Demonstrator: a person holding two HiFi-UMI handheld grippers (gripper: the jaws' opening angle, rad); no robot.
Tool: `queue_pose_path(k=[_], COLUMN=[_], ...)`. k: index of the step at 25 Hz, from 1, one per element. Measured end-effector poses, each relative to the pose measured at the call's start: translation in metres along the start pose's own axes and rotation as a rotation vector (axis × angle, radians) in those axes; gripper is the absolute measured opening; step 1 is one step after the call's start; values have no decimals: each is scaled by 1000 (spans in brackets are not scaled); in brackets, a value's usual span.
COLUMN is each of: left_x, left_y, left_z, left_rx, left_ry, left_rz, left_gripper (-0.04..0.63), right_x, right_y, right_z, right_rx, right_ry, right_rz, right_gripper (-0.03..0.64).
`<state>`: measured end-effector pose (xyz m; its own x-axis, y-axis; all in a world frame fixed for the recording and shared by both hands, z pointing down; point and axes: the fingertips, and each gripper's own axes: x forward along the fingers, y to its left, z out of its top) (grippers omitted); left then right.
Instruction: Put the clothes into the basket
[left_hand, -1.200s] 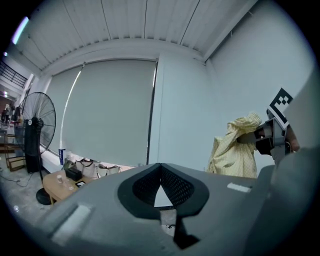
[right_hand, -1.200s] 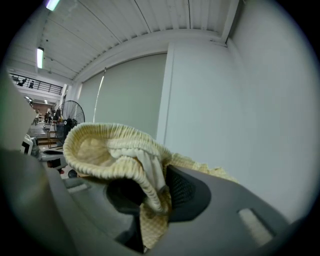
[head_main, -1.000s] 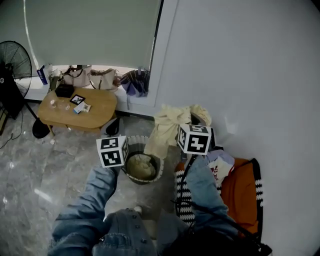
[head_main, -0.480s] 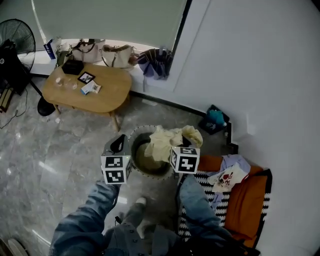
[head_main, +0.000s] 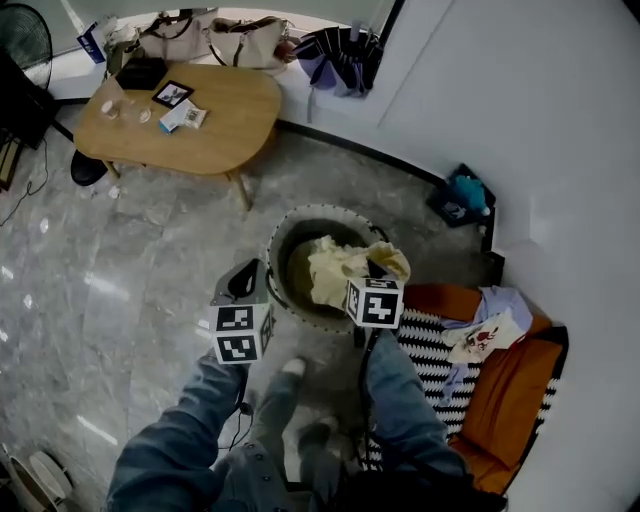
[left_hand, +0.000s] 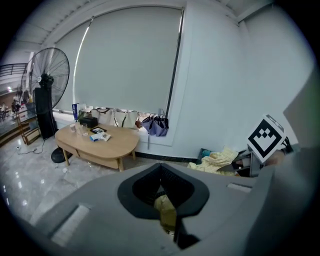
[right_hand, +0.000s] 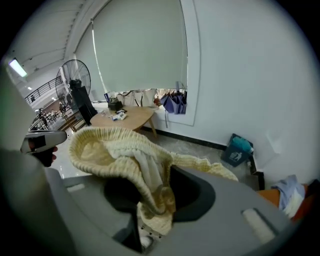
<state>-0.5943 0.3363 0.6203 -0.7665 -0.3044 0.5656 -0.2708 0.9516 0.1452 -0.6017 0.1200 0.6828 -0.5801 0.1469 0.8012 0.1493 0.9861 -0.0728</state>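
The round basket (head_main: 278, 245) sits on the shiny grey floor (head_main: 150, 290), near a wooden desk (head_main: 200, 120) and an orange cushion (head_main: 510, 390) with more clothes (head_main: 490, 325). The soft, bumpy yellow cloth (head_main: 335, 272) droops into it, pinched in the right gripper (right_hand: 147, 227), whose fingers have just been opening. The left gripper (left_hand: 170, 225) has its fingers close together

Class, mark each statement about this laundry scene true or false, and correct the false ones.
1. The right tool grips a cream knitted garment. True; its jaws have just been opening, with fabric between them.
2. The basket is square. False: it is round.
3. The wooden table is bare. False: small items lie on it.
4. A standing fan is in the room. True.
5. The garment lies on the table. False: it hangs at the basket's opening.
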Motion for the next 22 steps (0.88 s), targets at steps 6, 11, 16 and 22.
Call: queue_pose_path(k=[6,11,16,22], left_x=[11,10,12,6], left_y=[11,6,-7,-25], left_z=[-22,-28,-19,-11], left_rx=[-29,-41,-36,-26], left_ry=[29,42,23,12], left_rz=[18,12,-7,-35], left_gripper=[9,9,11,10], right_x=[17,14,3,-19], right_y=[3,2,-4,-10], right_z=[-12,-24,-19,-20], right_rx=[10,-12,-1,26], right_ry=[53,91,72,44], right_rz=[32,19,15,3], right_gripper=[214,242,242,242])
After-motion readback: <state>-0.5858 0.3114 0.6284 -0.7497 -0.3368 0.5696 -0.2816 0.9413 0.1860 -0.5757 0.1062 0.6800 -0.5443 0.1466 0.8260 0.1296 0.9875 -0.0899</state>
